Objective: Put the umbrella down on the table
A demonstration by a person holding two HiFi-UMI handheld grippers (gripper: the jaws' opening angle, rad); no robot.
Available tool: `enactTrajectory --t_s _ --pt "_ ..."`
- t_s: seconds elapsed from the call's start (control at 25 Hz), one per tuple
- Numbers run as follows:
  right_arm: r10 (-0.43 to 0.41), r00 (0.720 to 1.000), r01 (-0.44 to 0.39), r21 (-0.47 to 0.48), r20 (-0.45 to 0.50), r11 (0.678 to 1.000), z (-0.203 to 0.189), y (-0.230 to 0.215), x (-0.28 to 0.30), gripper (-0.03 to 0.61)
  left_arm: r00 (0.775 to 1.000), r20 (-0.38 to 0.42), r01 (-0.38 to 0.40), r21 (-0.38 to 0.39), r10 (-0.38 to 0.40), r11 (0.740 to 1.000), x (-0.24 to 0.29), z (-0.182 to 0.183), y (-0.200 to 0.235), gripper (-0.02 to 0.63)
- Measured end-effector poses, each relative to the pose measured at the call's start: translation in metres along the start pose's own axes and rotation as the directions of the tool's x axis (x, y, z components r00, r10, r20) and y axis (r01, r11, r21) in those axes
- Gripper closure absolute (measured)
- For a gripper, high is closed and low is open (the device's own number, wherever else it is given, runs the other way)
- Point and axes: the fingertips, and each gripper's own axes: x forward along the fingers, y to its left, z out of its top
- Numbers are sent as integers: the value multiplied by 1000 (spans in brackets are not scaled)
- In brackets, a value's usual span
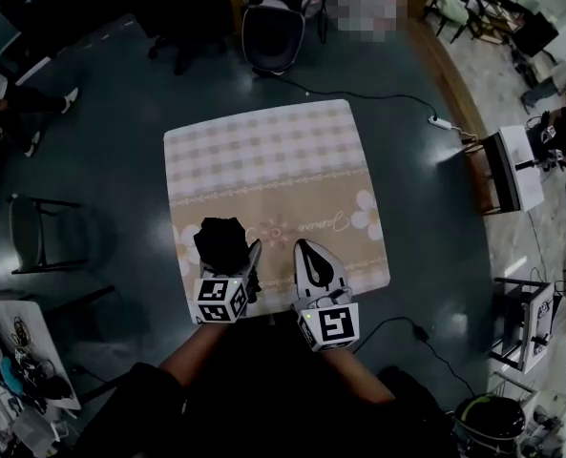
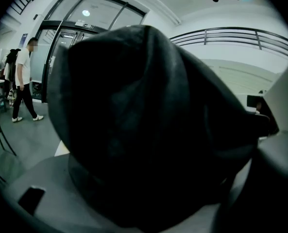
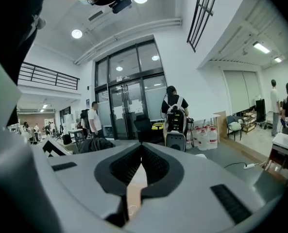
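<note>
A black folded umbrella (image 1: pixel 220 239) is held over the near left part of the table (image 1: pixel 263 151), which wears a beige checked cloth with flower prints. My left gripper (image 1: pixel 241 253) is shut on the umbrella. In the left gripper view the dark fabric of the umbrella (image 2: pixel 144 130) fills nearly everything and hides the jaws. It is unclear whether the umbrella touches the cloth. My right gripper (image 1: pixel 308 248) hovers beside it over the table's near edge, apart from the umbrella. Its jaws meet at the tips, and the right gripper (image 3: pixel 142 147) holds nothing.
A black office chair (image 1: pixel 273 27) stands beyond the table's far edge. A dark chair (image 1: pixel 44 232) is on the floor to the left. A power strip (image 1: pixel 440 120) with its cable lies at the right, near a white side table (image 1: pixel 516 165). People stand farther off.
</note>
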Motion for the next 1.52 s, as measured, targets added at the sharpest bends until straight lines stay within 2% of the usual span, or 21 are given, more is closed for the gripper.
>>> enactTrajectory --t_s 0.28,0.56,0.68,0.96,1.16,1.32,1.52 --pt "45 998 -45 6 -37 999 -12 -16 31 563 993 -121 -6 20 8 1000 42 -31 -2 249" --pt "71 991 -65 56 -112 996 -42 -20 45 563 973 -230 -10 -5 9 1000 73 -65 -3 249" --pt "80 987 -70 77 -140 995 -51 -25 51 561 962 -273 -11 26 18 1000 88 -75 1 249" --pt "82 982 -69 79 -172 994 -64 -28 61 561 925 -379 -3 67 28 998 104 -109 16 249" --pt "82 977 -67 82 -195 994 -73 -40 61 561 897 -442 27 104 22 994 124 -131 7 249" --pt "79 976 -62 90 -203 994 -81 -32 65 561 869 -495 47 93 6 995 128 -142 19 247" --pt "78 973 -59 93 -216 994 -88 -47 62 561 829 -559 36 74 11 997 156 -159 13 247"
